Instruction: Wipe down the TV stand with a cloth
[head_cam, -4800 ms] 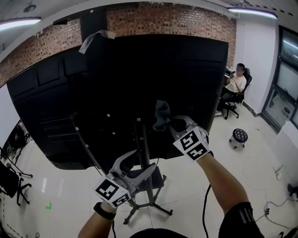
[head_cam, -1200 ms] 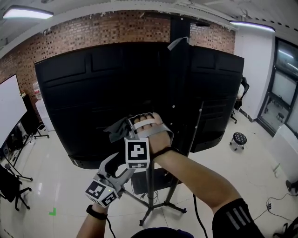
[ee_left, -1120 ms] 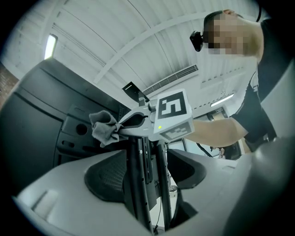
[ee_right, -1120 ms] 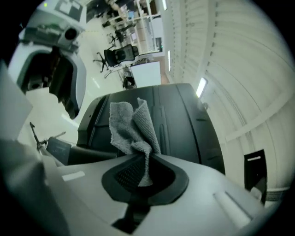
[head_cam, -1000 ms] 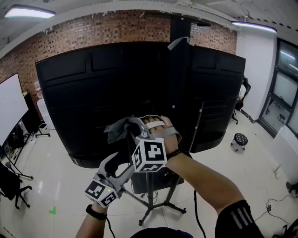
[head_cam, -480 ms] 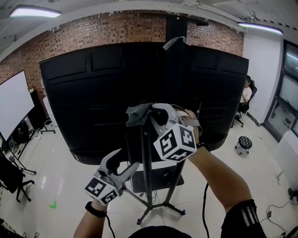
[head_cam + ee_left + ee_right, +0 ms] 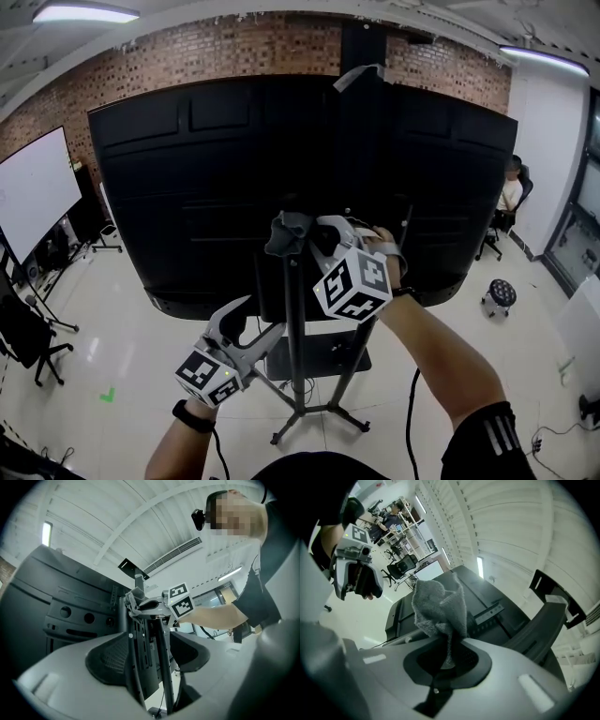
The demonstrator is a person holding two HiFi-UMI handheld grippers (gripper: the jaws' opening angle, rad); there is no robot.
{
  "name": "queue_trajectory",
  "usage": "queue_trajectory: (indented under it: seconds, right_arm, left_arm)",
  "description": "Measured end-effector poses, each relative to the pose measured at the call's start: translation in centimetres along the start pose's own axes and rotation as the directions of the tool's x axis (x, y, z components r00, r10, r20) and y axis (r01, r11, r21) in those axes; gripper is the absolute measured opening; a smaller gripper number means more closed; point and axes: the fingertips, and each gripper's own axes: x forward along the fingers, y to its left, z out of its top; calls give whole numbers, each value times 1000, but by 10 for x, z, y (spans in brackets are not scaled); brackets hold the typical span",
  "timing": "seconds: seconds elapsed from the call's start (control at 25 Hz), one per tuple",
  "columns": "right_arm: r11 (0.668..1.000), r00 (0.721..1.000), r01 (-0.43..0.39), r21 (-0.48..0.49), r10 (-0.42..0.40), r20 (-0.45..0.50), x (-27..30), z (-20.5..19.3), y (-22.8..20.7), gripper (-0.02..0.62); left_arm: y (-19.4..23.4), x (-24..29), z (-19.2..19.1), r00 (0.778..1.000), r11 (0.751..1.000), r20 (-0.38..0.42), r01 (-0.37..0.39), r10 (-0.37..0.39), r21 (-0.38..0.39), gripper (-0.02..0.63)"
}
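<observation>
The TV stand's black pole [image 7: 294, 309] rises behind the big black TV back [image 7: 187, 187]. My right gripper [image 7: 302, 232] is shut on a grey cloth [image 7: 284, 234], which it holds against the upper end of the pole. In the right gripper view the cloth [image 7: 439, 607] bunches up out of the shut jaws of the right gripper [image 7: 447, 654]. My left gripper [image 7: 255, 323] hangs lower left, open, close beside the pole. In the left gripper view the left gripper [image 7: 150, 660] has stand bars [image 7: 161, 653] between its spread jaws, and the cloth [image 7: 133, 597] shows above.
The stand's legs [image 7: 323, 414] and a dark shelf [image 7: 323, 352] spread over the white floor. A whiteboard [image 7: 33, 192] and an office chair [image 7: 23, 339] are at the left. A round stool [image 7: 502, 292] and a seated person [image 7: 511, 199] are at the right.
My right gripper has carried the cloth to the right and a little up, from left of the pole to the pole's upper end. The left gripper has hardly moved.
</observation>
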Motion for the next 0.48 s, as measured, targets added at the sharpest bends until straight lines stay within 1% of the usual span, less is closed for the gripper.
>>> queue_trajectory:
  seconds: [0.16,0.24,0.48]
  right_arm:
    - [996,996,-89,-14,89,-9,4,-14,43,23]
    - [993,993,-119,-6,119,-10,8,-21,59,23]
    - [980,983,-182,83,183,-12,12,-38,88,23]
  left_arm:
    - [-1,-1,-11,1000,1000,-21,-14,14,-17,299]
    - [-2,0,-17,999,1000,-31,-16,16,-25,299]
    - [-4,-1,-35,998,998,-57,-20,17,-52,299]
